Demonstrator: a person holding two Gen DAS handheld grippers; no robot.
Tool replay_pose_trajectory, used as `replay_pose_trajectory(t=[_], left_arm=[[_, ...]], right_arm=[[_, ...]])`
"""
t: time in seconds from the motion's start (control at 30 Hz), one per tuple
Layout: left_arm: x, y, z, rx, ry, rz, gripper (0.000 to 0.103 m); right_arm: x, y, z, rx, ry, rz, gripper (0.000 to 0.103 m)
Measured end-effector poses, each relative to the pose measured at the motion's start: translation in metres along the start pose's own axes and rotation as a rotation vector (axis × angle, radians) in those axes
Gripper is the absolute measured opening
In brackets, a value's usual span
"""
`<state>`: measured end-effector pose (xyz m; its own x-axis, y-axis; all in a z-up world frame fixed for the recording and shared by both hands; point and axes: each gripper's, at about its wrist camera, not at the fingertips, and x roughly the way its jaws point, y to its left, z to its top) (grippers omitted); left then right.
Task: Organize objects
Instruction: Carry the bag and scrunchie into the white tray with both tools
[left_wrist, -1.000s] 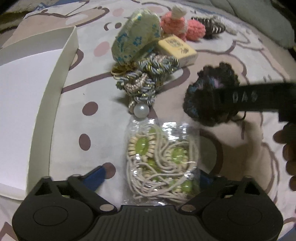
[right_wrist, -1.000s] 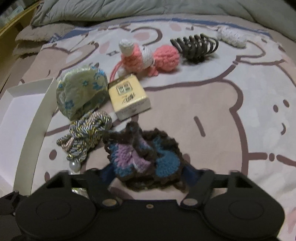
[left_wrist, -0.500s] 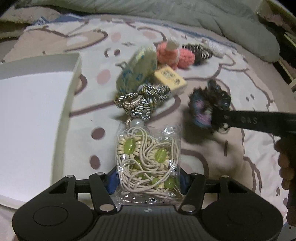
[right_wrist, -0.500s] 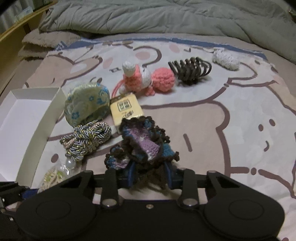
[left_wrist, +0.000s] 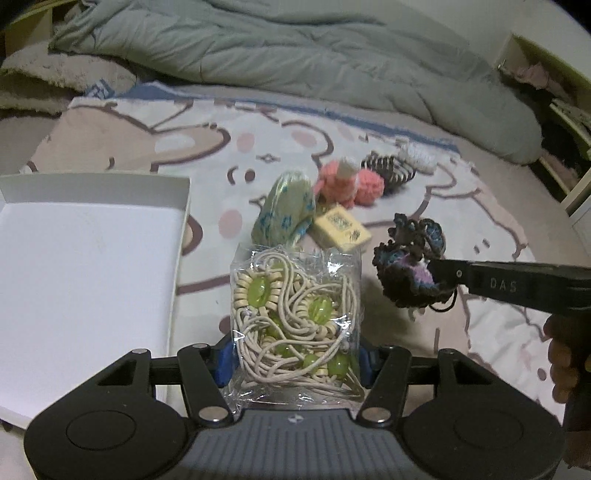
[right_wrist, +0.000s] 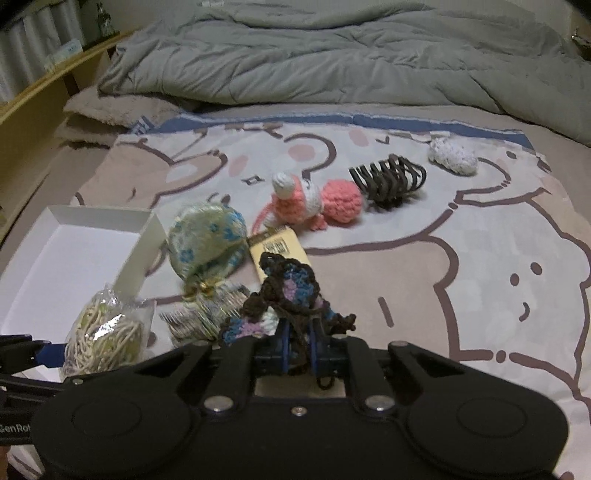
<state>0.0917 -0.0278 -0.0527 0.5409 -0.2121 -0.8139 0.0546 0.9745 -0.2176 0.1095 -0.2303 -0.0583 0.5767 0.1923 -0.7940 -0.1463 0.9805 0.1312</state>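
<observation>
The left gripper (left_wrist: 295, 356) has its fingers closed on a clear bag of cord and green beads (left_wrist: 295, 317), lifted above the bed beside the white box (left_wrist: 85, 273). The right gripper (right_wrist: 297, 347) has its fingers pinched nearly together on a dark crocheted piece (right_wrist: 286, 295) in brown, blue and purple, held clear of the patterned blanket (right_wrist: 480, 258). Past the bag, on the blanket, lie a green floral pouch (left_wrist: 284, 210) and a yellow packet (left_wrist: 341, 230) just beside it. Farther off are a pink knitted toy (right_wrist: 314, 201), a dark claw clip (right_wrist: 389, 181) and a white knitted item (right_wrist: 452, 157). A grey duvet (right_wrist: 332, 55) is heaped behind them.
</observation>
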Motion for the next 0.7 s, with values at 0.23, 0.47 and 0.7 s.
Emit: replay_pose_trajectory(t=[0.23, 0.47, 0.7], left_arm=[[-0.035, 0.015, 0.017, 0.001, -0.101, 0.005, 0.060], [-0.076, 0.043, 0.041, 0.047, -0.221, 0.085, 0.060], [-0.088, 0.086, 0.066, 0.051, -0.260, 0.146, 0.061]], right_arm=[[-0.024, 0.016, 0.009, 0.010, -0.084, 0.038, 0.011], [-0.043, 0.042, 0.022, -0.009, -0.149, 0.088, 0.010], [-0.050, 0.078, 0.035, -0.032, -0.195, 0.132, 0.010]])
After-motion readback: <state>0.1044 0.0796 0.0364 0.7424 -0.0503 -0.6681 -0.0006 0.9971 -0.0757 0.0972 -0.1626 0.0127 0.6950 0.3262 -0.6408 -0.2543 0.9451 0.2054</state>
